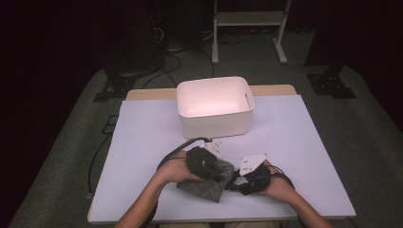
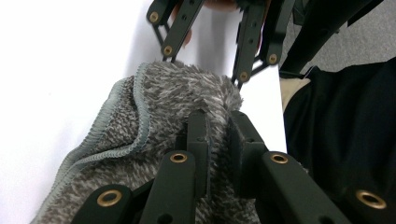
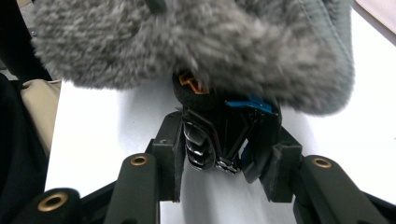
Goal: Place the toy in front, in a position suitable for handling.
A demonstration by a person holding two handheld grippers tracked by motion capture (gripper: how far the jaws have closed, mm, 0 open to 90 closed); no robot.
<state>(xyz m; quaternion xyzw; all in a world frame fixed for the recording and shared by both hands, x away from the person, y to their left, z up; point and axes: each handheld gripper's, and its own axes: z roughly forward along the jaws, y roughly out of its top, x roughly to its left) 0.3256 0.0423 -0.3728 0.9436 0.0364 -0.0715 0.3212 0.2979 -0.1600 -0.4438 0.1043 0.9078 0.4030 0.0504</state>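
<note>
Left fingers point(image 2: 218, 122) pinched on grey fleece cloth point(image 2: 159, 116), right fingers point(image 3: 224, 158) clamping black gadget point(image 3: 224, 126) beneath its edge.

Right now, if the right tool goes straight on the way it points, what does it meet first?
Probably the grey cloth. The right tool is shut on a small black object, and the cloth hangs just beyond that object's far end. Depth is unclear; they may already touch.

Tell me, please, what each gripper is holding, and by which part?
Left gripper: the grey cloth, pinched at a fold by its edge. Right gripper: a small black toy, clamped across its body.
</note>
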